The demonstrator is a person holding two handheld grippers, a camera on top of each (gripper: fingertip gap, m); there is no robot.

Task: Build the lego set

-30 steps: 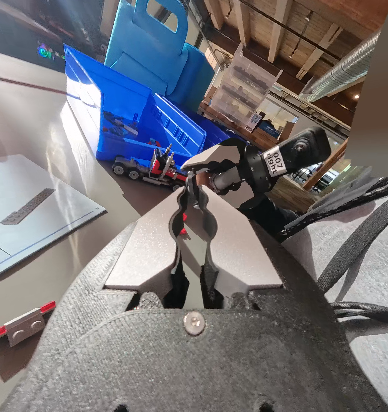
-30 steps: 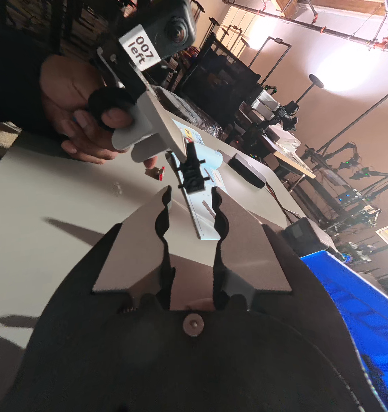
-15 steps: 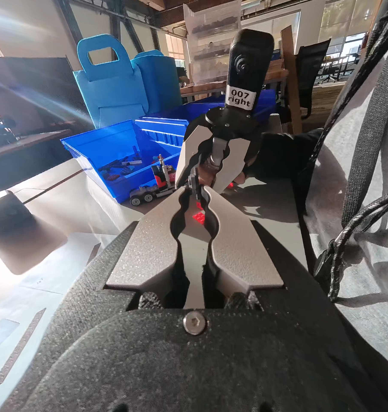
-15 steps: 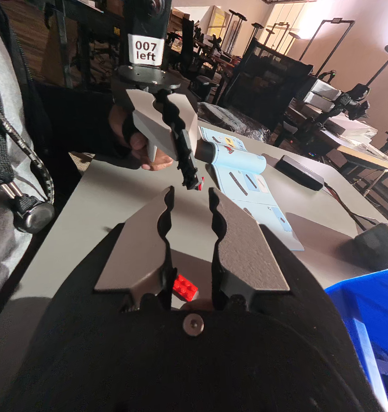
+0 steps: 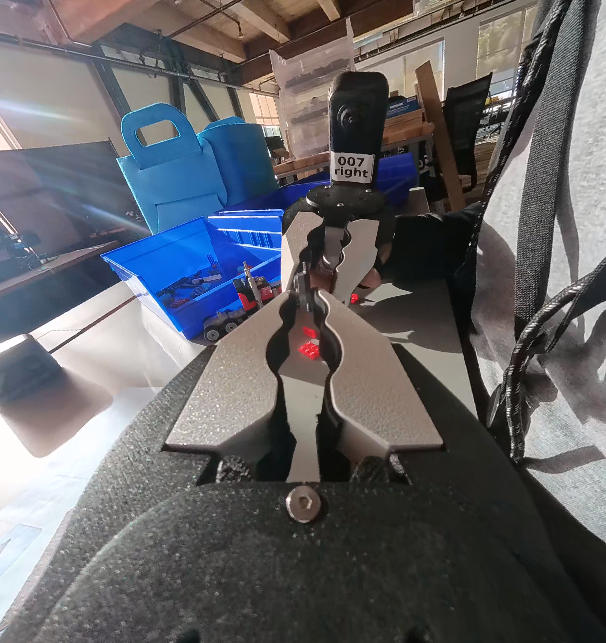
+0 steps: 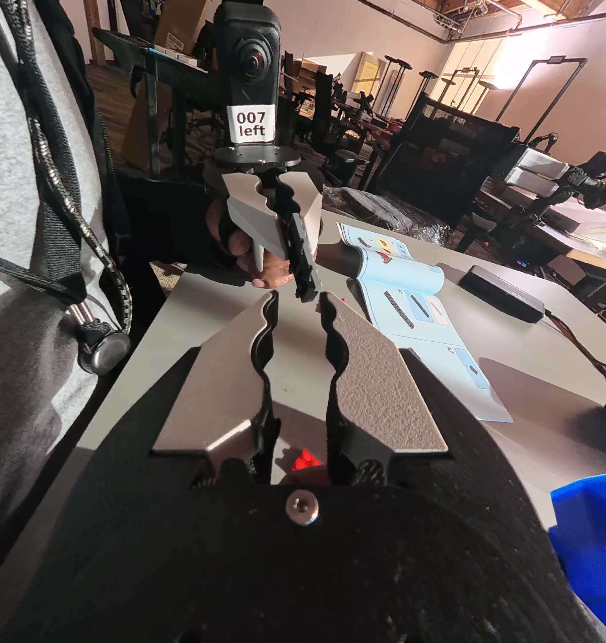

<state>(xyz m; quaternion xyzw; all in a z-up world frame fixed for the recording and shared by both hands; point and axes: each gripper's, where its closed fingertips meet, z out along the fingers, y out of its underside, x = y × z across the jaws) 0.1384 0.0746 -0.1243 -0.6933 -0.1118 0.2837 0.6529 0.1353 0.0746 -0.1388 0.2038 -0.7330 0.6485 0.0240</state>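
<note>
Left gripper clamped on dark lego assembly, held above table. Right gripper spread, empty, facing it. Probably 2 red bricks on table.

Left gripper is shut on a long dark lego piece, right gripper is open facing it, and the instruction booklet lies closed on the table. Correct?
Not quite: the instruction booklet lies open, as the right wrist view shows. The rest holds: left gripper shut on the dark lego piece, right gripper open.
</note>
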